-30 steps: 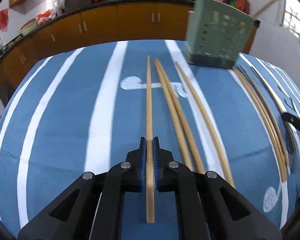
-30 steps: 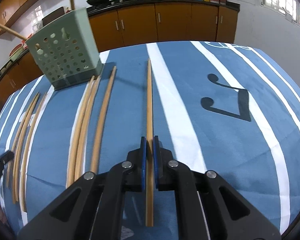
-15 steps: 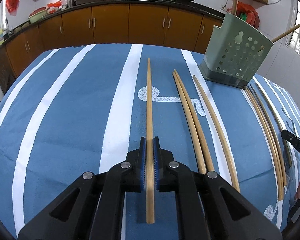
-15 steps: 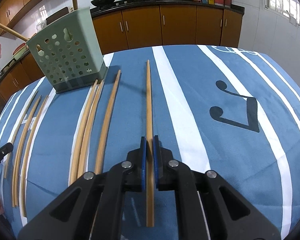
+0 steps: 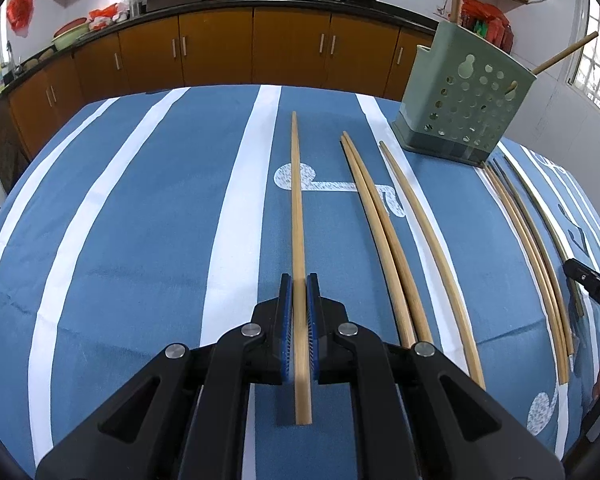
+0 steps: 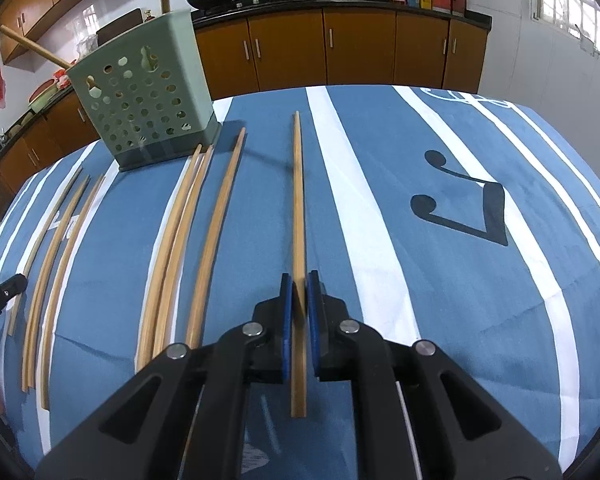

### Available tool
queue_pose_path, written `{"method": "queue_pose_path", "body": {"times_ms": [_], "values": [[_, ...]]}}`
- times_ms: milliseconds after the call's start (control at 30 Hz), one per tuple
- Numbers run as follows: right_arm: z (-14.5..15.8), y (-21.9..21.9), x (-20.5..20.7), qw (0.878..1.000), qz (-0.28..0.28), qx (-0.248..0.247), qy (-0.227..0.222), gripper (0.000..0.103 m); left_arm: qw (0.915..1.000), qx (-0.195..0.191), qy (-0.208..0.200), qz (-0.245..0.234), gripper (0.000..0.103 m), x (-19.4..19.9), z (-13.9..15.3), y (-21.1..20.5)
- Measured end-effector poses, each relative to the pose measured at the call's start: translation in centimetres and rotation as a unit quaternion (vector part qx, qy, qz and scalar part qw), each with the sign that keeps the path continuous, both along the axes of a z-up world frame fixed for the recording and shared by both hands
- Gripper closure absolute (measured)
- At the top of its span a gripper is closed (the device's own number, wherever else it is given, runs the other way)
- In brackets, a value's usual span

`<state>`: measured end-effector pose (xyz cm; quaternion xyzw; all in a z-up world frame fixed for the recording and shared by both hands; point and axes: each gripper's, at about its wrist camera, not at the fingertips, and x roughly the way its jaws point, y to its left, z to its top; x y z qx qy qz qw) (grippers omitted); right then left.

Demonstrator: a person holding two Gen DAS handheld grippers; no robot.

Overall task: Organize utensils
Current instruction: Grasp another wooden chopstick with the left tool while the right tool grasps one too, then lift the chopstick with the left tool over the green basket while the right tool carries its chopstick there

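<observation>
We hold one chopstick in each gripper. Our left gripper (image 5: 300, 280) is clamped narrow on a chopstick (image 5: 297, 208) that runs straight ahead between the blue pads, its tip pointing toward the far edge of the blue striped cloth (image 5: 160, 220). Our right gripper (image 6: 300, 280) is clamped the same way on a second chopstick (image 6: 299, 200).

The green holder (image 5: 464, 108) stands upright on the cloth, ahead and to the right of our left gripper, ahead and to the left of our right one. Two sticks already stand in it, leaning out at the top.

Loose chopsticks lie on the cloth in front of the holder: three (image 5: 384, 232) toward its left-gripper side, and a further bundle (image 5: 528, 240) toward its other side, their far ends almost touching its base. In the right wrist view the three (image 6: 196, 232) lie just left of our held stick.
</observation>
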<state>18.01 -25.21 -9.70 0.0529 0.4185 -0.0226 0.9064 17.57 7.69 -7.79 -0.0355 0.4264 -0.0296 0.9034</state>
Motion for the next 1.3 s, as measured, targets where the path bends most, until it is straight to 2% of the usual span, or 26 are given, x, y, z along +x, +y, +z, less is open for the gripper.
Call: {"method": "queue_pose_path", "body": {"times_ms": [667, 833, 1000, 1300], "values": [[0.1, -0.1, -0.2, 1.0, 0.003, 0.005, 0.0, 0.095, 0.9999, 0.015, 0.001, 0.0, 0.095, -1.0, -0.1, -0.2], [2.3, -0.8, -1.7, 0.999, -0.002, 0.014, -0.034, 0.095, 0.9998, 0.017, 0.006, -0.01, 0.096, -1.6, 0.4, 0.1], [5.6, -1.8, -3.0, 0.996, -0.012, 0.015, -0.083, 0.095, 0.9997, 0.001, -0.024, -0.011, 0.096, -2.6, 2.9, 0.9], [12.0, -2.5, -4.6, 0.983, -0.019, 0.02, -0.181, 0.095, 0.9908, -0.025, -0.133, -0.006, 0.096, -3.9, 10.6, 2.0]]}}
